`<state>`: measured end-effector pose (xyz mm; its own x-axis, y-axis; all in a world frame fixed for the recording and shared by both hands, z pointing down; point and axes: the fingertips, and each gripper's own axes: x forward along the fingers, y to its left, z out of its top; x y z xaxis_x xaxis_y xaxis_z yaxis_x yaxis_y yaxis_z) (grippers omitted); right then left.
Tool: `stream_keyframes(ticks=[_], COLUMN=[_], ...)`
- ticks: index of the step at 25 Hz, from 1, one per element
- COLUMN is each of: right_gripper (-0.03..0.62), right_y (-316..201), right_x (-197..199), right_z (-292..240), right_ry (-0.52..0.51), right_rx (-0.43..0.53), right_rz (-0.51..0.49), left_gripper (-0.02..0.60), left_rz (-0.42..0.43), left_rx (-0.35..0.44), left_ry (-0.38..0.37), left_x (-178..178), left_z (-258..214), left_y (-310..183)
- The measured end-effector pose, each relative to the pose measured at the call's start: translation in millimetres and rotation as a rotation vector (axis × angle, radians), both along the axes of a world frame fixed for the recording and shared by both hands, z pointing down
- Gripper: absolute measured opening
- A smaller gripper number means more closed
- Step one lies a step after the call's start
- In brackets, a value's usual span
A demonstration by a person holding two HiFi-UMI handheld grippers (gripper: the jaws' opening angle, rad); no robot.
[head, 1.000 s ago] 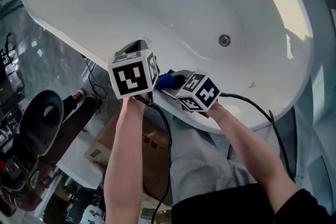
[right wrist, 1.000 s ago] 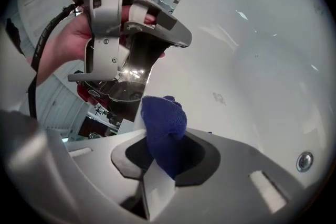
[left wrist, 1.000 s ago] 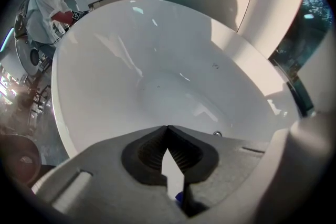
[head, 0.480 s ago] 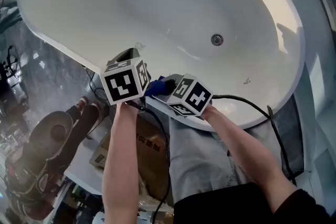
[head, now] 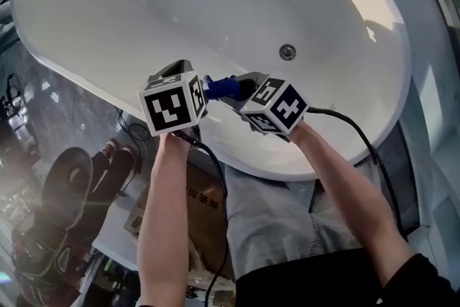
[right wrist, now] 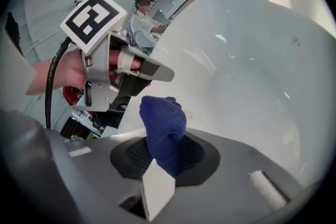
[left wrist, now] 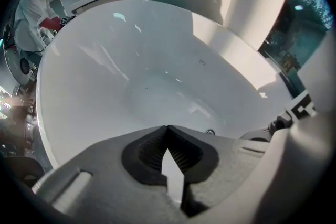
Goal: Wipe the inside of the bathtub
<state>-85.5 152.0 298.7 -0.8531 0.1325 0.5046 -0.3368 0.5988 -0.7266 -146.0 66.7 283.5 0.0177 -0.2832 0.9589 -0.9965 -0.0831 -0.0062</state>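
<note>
The white bathtub [head: 108,18] fills the head view, with its round metal drain [head: 287,51] at the bottom right. A crumpled blue cloth [head: 226,88] hangs over the tub's near inner wall. My right gripper [head: 243,92] is shut on the blue cloth [right wrist: 164,126], which sticks up out of its jaws. My left gripper [head: 175,71] is just left of the cloth, pointing into the tub. In the left gripper view my left gripper [left wrist: 168,132] is shut with nothing in it, and the drain [left wrist: 210,132] shows just beyond it.
A cardboard box [head: 205,208] and dark clutter [head: 65,190] lie on the floor outside the tub's near rim. Black cables [head: 359,140] trail from both grippers. A person in white [right wrist: 142,21] stands beyond the tub's far end.
Both grippers have moved from the near rim forward over the tub's inner wall, the right one carrying the blue cloth. The head camera has shifted too.
</note>
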Motion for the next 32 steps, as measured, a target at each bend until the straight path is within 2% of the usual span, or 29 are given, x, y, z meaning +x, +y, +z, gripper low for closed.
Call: stream_keyframes(ticks=[4,12,19,24,28,32], right_gripper=[0.091,0.091,0.091,0.091,0.091,0.091], right_y=[-32.1,-73.8,-81.7,-82.0,-72.8,-67.0], right_x=[23.1,66.5,50.2,45.2,45.0,41.3], right_z=[19.7,101.3,178.1,217.4,254.7,283.2], right_ry=[0.024,0.175,0.259,0.28,0.335,0.36], right_rx=[-0.007,0.021,-0.036,-0.066,-0.08,-0.096], right_rz=[0.094,0.134,0.14,0.163,0.172,0.164], left_gripper=[0.002,0.002,0.002,0.002,0.002,0.002], left_rz=[0.005,0.076,0.118,0.142,0.179,0.145], left_rx=[-0.02,-0.083,-0.152,-0.18,-0.223,-0.238], left_ry=[0.023,0.029,0.01,0.004,-0.031,-0.022], left_x=[8.5,19.5,-8.7,-12.8,-25.7,-35.1], left_z=[16.1,79.3,145.4,184.7,214.8,236.3], left_y=[-8.4,-27.6,-33.5,-38.0,-38.4,-42.5])
